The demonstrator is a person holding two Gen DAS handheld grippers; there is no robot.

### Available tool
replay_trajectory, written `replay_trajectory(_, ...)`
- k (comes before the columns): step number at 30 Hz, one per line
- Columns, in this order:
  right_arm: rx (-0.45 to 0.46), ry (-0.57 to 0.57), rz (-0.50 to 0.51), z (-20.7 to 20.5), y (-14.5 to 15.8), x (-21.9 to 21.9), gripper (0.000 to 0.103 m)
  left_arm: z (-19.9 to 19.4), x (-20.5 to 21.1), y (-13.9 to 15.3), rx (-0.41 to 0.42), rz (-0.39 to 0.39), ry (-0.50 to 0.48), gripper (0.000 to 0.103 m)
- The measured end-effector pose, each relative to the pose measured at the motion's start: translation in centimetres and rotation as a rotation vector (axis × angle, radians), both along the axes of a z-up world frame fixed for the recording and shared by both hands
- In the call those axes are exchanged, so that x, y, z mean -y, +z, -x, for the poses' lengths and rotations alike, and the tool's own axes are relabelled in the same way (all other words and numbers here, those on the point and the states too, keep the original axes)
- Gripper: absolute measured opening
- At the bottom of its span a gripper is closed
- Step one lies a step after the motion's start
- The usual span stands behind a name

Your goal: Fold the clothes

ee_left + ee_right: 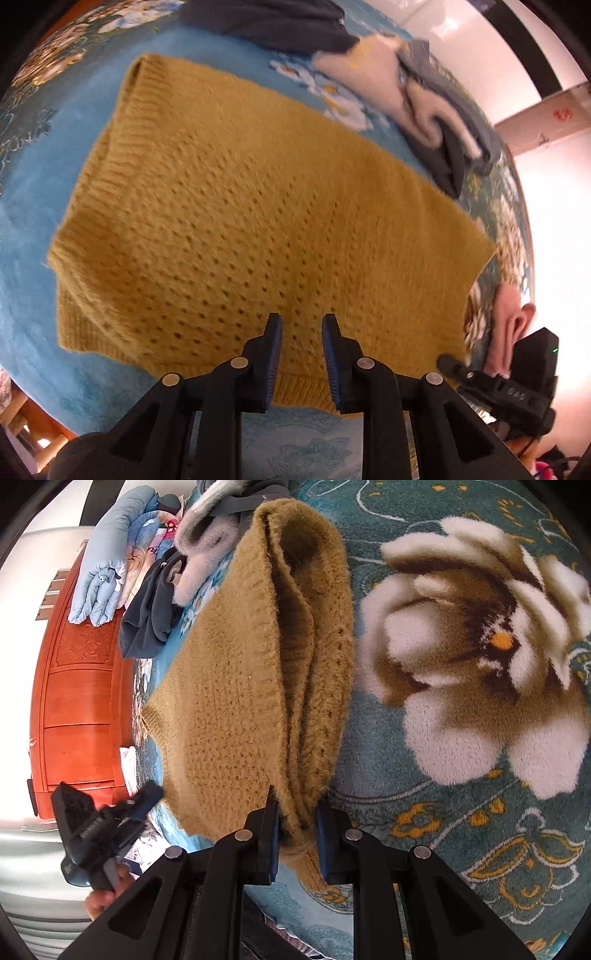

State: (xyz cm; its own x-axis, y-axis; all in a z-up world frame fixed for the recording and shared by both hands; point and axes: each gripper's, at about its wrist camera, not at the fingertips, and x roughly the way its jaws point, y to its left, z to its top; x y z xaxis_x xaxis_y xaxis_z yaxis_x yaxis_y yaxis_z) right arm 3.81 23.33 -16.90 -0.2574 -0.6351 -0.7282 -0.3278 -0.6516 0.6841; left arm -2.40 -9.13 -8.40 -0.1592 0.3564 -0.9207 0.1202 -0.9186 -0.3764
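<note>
Right wrist view shows the right gripper (297,834) clamped on the bunched layers of the mustard knit sweater (236,701), which lies partly folded on the floral blanket (480,812) near its front edge, with other garments (155,602) piled toward the far edge. Left gripper (302,354) hovers over the sweater with jaws narrowly apart and apparently nothing between them, though blur limits certainty. Judged step: mid-fold; next, the left gripper should take the opposite hem.
</note>
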Motion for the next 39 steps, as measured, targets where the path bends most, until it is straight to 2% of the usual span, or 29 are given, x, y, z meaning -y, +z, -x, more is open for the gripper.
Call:
replay_trajectory(3, -0.008, 0.003, -0.007, -0.1, 0.3, -0.1, 0.017, 0.1, -1.5, -1.6, 0.079, 0.075, -0.041, 0.025)
replay_trajectory(6, 0.002, 0.012, -0.033, 0.1, 0.6, 0.1, 0.017, 0.4, -1.5, -1.9, 0.100, 0.078, -0.040, 0.027)
replay_trajectory(10, 0.014, 0.022, -0.086, 0.6, 1.5, 0.8, 0.017, 0.1, -1.0, -1.5, 0.087, 0.053, -0.035, 0.028)
replay_trajectory(13, -0.023, 0.027, -0.103, 1.2, 3.6, 1.6, 0.017, -0.7, 1.2, -0.6, 0.048, -0.081, 0.050, 0.027)
replay_trajectory(16, -0.114, 0.083, -0.140, 2.8, 7.0, 3.7, 0.017, -1.9, 4.9, 1.2, -0.028, -0.232, 0.183, 0.027)
replay_trajectory(18, -0.179, 0.134, -0.173, 3.9, 9.1, 5.7, 0.017, -2.9, 7.7, 2.7, -0.090, -0.277, 0.247, 0.027)
replay_trajectory(22, -0.294, 0.290, -0.300, 6.1, 12.4, 11.8, 0.017, -4.8, 12.6, 4.4, -0.165, -0.295, 0.366, 0.027)
replay_trajectory(26, -0.367, 0.471, -0.375, 7.8, 14.1, 19.0, 0.017, -6.8, 16.5, 4.3, -0.210, -0.370, 0.486, 0.027)
replay_trajectory(28, -0.404, 0.580, -0.416, 7.9, 14.3, 22.7, 0.017, -7.3, 18.9, 4.0, -0.230, -0.375, 0.521, 0.027)
replay_trajectory(29, -0.423, 0.632, -0.436, 7.9, 14.3, 24.5, 0.017, -6.4, 20.0, 2.9, -0.237, -0.380, 0.536, 0.027)
replay_trajectory(33, -0.445, 0.764, -0.461, 7.9, 13.0, 30.5, 0.017, -6.1, 22.5, 0.4, -0.240, -0.409, 0.595, 0.027)
replay_trajectory(39, -0.343, 0.844, -0.471, 8.0, 8.2, 36.2, 0.017, -4.4, 23.0, -3.0, -0.194, -0.450, 0.634, 0.027)
